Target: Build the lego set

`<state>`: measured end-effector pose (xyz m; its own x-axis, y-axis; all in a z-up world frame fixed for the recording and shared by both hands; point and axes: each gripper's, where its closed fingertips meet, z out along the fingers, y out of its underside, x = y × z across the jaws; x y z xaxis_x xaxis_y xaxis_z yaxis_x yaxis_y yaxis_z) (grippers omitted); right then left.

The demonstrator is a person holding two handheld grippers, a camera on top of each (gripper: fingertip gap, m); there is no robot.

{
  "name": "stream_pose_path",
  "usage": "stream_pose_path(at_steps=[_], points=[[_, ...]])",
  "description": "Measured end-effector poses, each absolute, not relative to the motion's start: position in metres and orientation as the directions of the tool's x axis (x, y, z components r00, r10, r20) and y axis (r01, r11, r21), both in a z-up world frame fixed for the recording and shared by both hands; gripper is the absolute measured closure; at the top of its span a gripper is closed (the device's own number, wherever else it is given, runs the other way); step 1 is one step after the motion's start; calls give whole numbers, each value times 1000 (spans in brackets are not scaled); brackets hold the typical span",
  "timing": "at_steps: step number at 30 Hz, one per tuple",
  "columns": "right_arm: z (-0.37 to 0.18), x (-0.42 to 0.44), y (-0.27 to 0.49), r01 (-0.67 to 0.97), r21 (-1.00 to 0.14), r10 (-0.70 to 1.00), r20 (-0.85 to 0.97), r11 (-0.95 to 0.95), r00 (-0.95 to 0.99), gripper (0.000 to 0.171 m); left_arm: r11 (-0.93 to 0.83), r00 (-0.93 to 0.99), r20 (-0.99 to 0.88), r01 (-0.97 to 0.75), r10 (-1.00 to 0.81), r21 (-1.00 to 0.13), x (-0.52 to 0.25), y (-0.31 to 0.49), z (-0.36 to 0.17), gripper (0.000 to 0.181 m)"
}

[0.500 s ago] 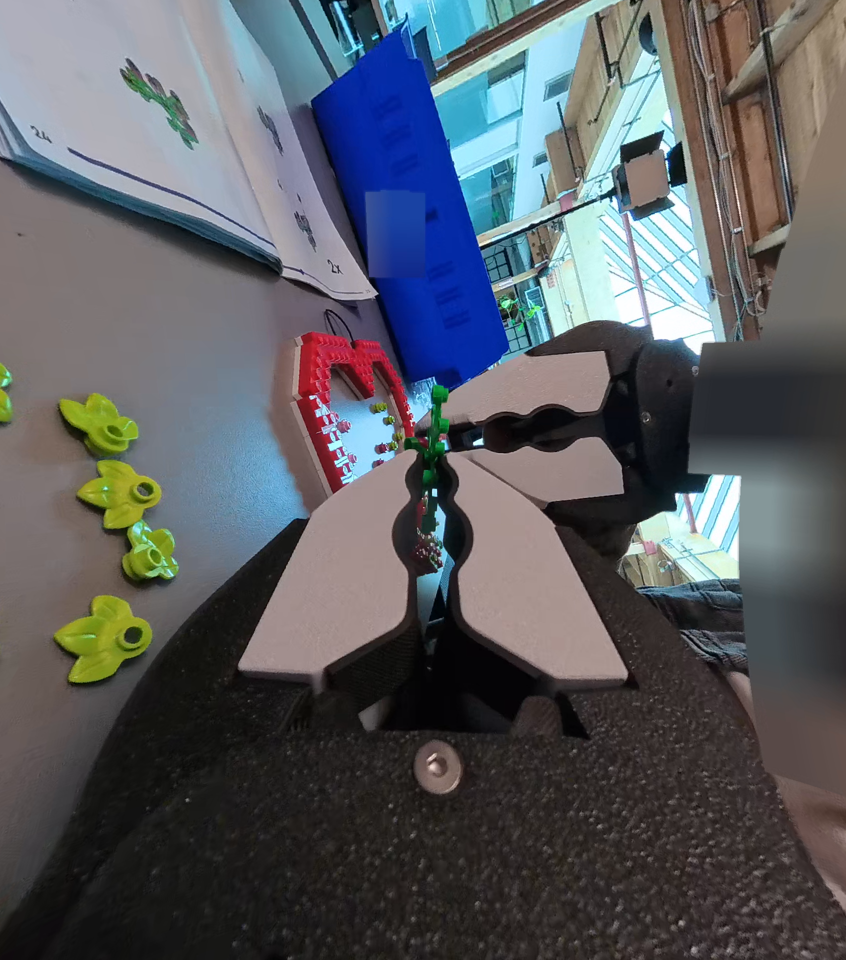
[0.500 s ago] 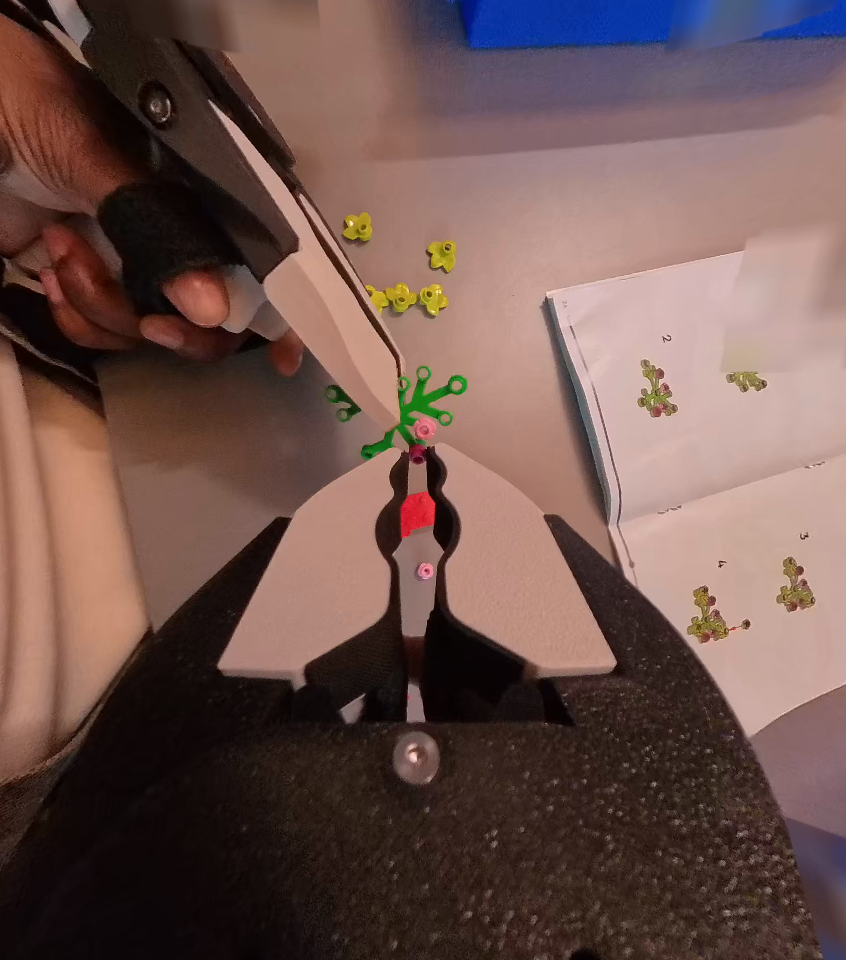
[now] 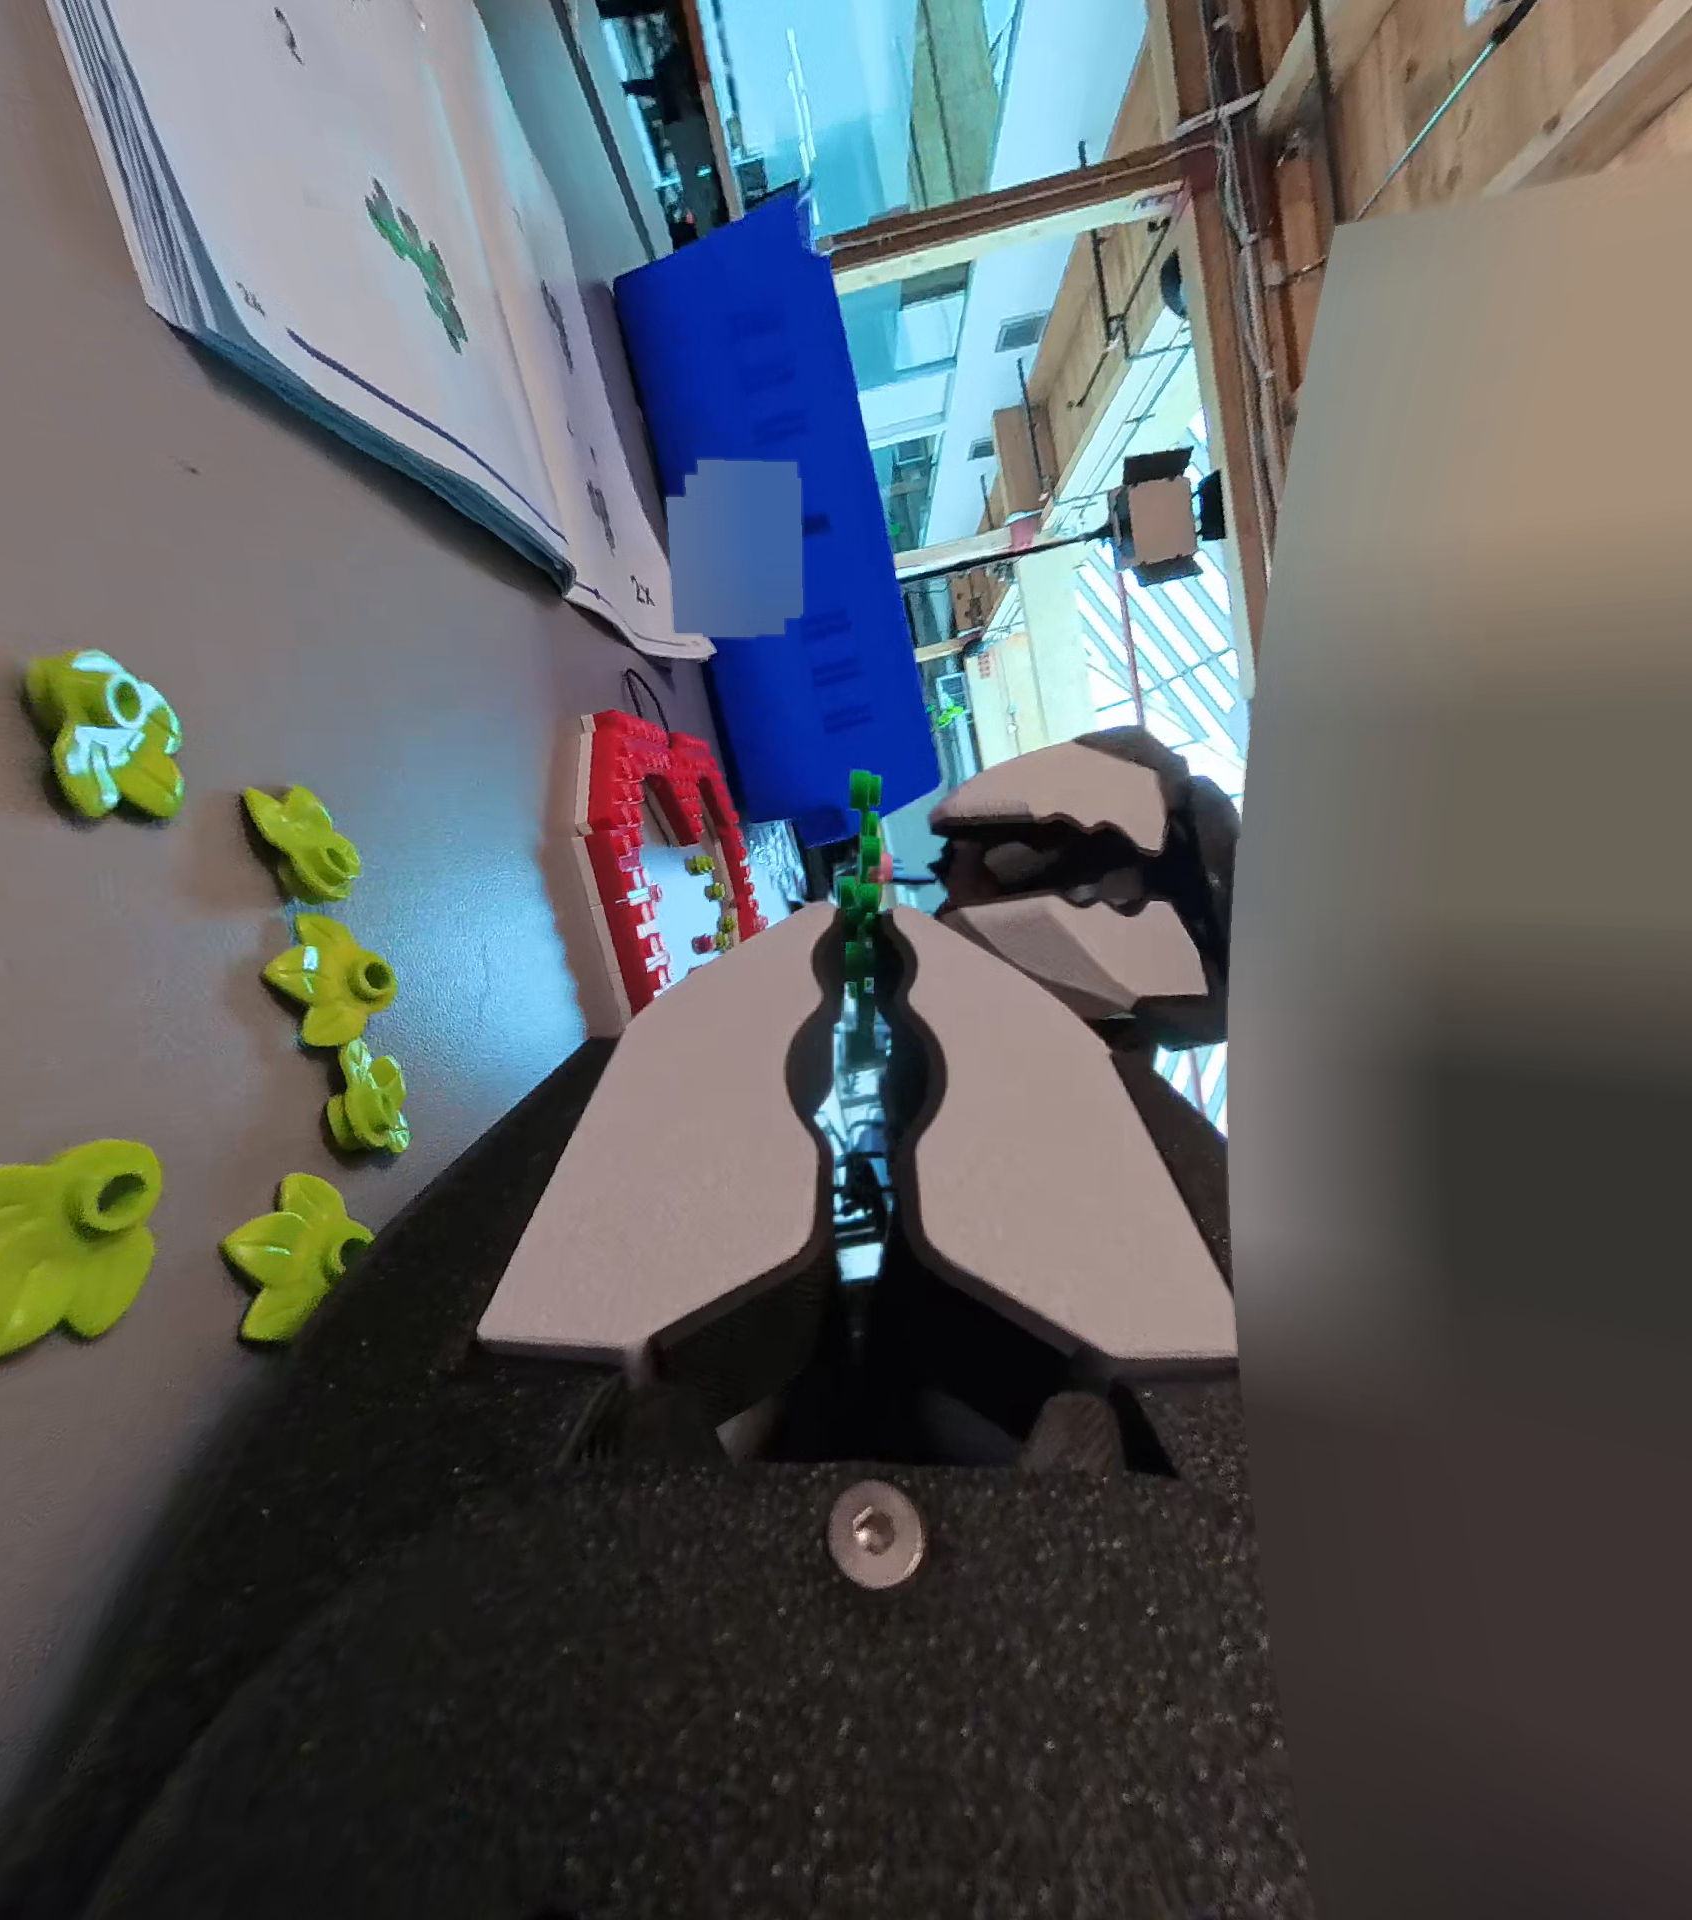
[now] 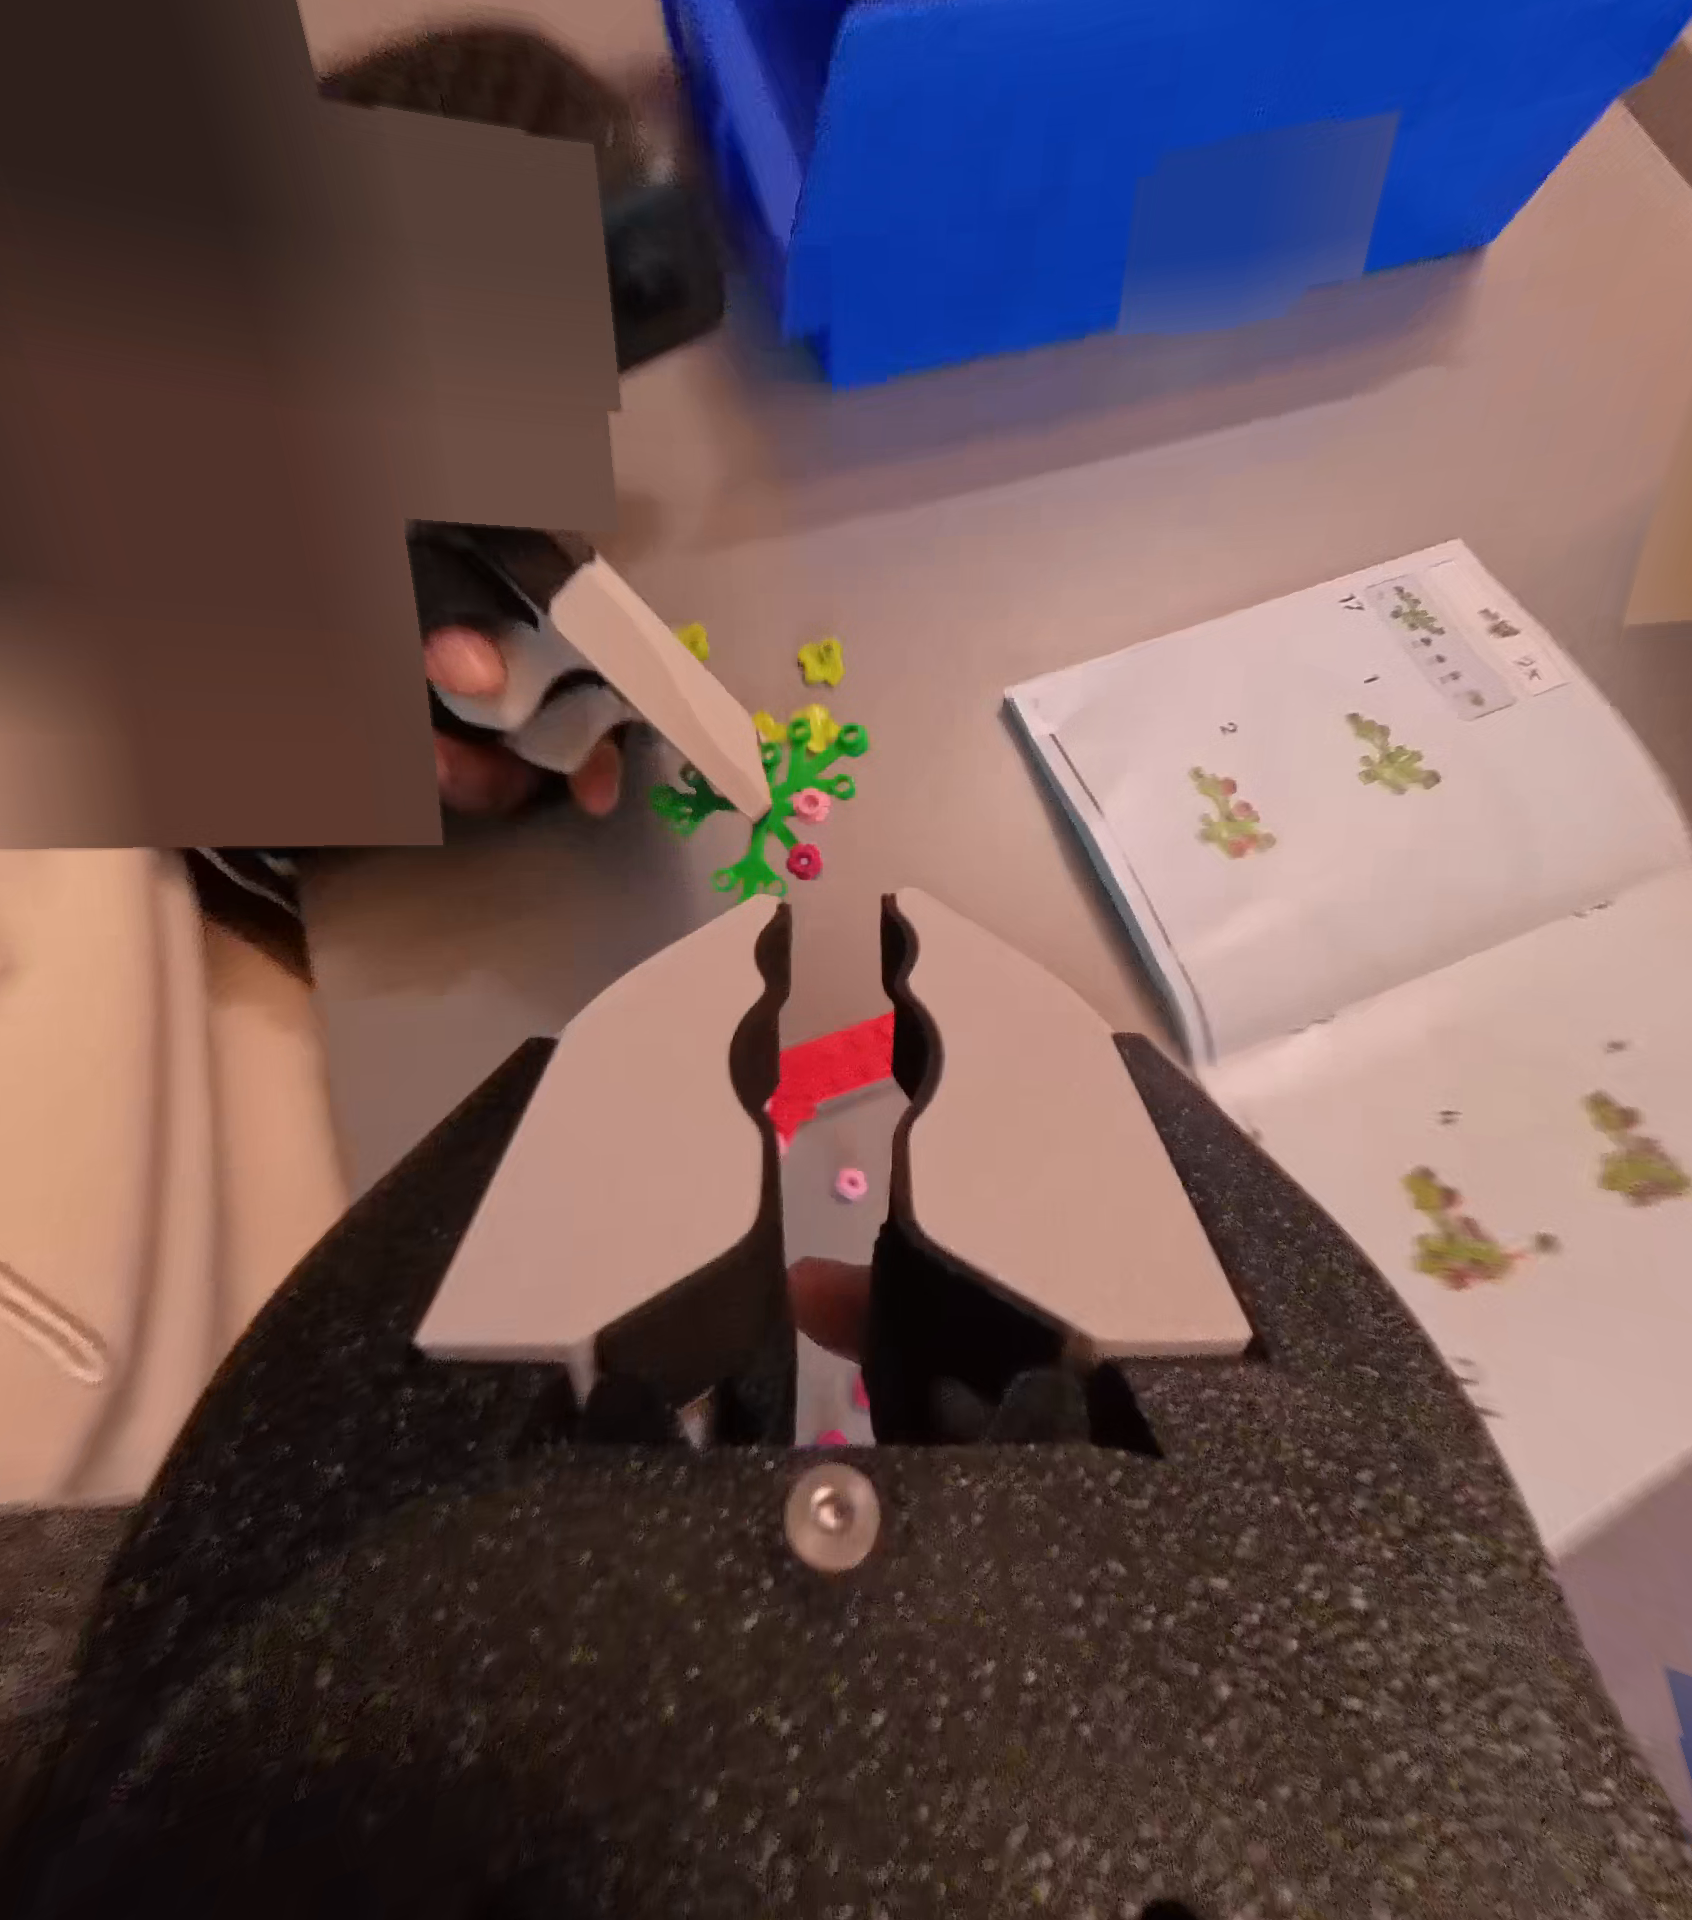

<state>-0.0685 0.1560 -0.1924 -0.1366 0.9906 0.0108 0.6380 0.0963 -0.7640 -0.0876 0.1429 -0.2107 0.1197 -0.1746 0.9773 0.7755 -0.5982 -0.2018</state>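
Bright green plastic branching stem piece (image 4: 792,795) with two small pink flower studs sits clamped in my left hand-held gripper (image 3: 863,914), up off the grey surface (image 4: 925,582). Right hand-held gripper (image 4: 831,906) is empty, fingers apart, just beside it. Looks featherlight, thin, springy, likely slippery; I'd pinch the central stalk, not the twigs.

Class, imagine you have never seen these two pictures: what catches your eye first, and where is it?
First comes the bright green branch piece with small pink flowers, pinched by the left tool above the grey table, just ahead of the open right tool. Next, the lime leaf pieces scattered on the table at left in the left wrist view, and the red heart frame beyond them by the blue box.
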Motion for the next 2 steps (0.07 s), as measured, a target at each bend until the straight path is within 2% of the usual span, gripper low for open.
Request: stream_pose_path(at_steps=[1,2], points=[[-190,-68,155,608,-794,990,-77,9,-115,155,-588,101,977,785,-188,-195,-90,143,-208,177],[-189,-69,153,580,-810,979,-179,-90,-98,154,-582,87,977,791,-194,-186,-91,143,-206,177]])
